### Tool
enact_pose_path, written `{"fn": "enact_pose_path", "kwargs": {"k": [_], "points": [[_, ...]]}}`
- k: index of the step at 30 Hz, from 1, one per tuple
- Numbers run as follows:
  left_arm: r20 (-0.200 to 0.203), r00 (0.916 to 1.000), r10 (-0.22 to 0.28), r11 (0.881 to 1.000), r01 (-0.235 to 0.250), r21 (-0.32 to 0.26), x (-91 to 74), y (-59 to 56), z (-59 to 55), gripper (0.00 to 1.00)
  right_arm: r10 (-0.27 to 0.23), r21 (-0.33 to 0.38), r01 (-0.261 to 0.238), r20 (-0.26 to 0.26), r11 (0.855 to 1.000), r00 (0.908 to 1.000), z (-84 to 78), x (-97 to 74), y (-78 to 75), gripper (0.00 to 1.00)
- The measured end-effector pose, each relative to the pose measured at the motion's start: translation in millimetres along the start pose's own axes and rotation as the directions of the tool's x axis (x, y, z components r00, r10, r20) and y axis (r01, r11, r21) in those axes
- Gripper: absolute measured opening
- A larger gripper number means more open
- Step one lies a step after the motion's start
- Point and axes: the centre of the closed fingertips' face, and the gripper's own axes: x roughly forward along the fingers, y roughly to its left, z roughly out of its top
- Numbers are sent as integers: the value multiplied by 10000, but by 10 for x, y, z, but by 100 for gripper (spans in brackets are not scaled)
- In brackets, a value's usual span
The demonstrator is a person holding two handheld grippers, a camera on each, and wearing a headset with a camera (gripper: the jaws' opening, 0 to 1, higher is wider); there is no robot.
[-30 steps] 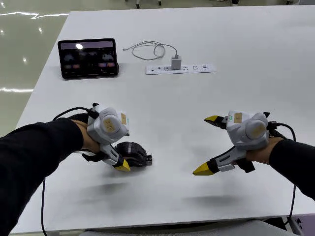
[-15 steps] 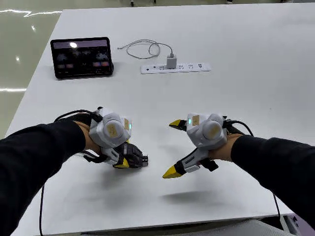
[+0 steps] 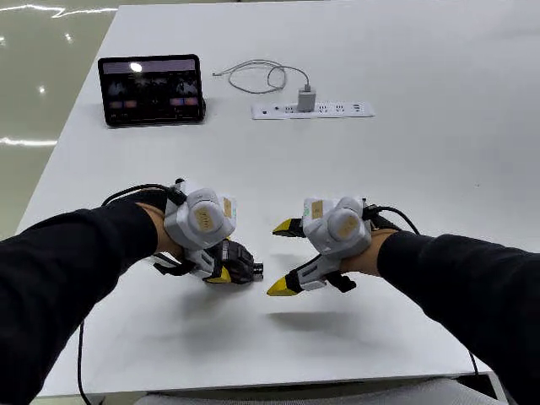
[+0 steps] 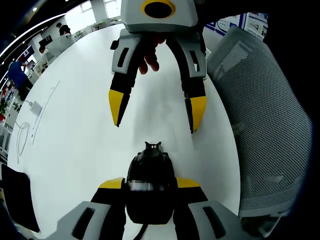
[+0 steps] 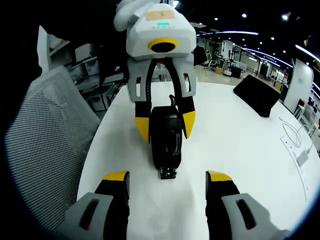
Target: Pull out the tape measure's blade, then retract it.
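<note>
We see the left gripper clamped on the black tape measure, its 2 yellow-tipped jaws pressing the case's sides, low at the near part of the white table. The right gripper faces it from just beside, jaws apart and holding nothing. The blade's tab end points toward that gap. A tablet and a power strip lie well apart, at the far side.

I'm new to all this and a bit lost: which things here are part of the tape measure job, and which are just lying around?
In use: tape measure, held by the left gripper; right gripper, fingers open.
Lying about: tablet, power strip, charger with its cable.
</note>
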Motion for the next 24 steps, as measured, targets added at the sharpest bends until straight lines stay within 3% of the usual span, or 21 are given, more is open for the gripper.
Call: {"fn": "enact_pose_path", "kwargs": {"k": [5, 12, 17, 24], "points": [[-147, 9999, -6, 10000, 7, 66, 6, -2, -1, 32, 19, 43, -20, 15, 10000, 10000, 19, 125, -13, 51], [-222, 9997, 63, 10000, -63, 8, 20, 20, -11, 32, 33, -342, -52, -538, 9994, 9985, -72, 242, -21, 41], [-204, 9997, 143, 9999, -145, -56, 19, 17, -13, 32, -165, -508, 127, -755, 9986, 9970, -115, 322, -36, 22], [-227, 9996, 191, 9996, -196, -193, 19, 21, -23, 32, -42, -818, -45, -1056, 9966, 9944, -150, 367, -10, 15]]}}
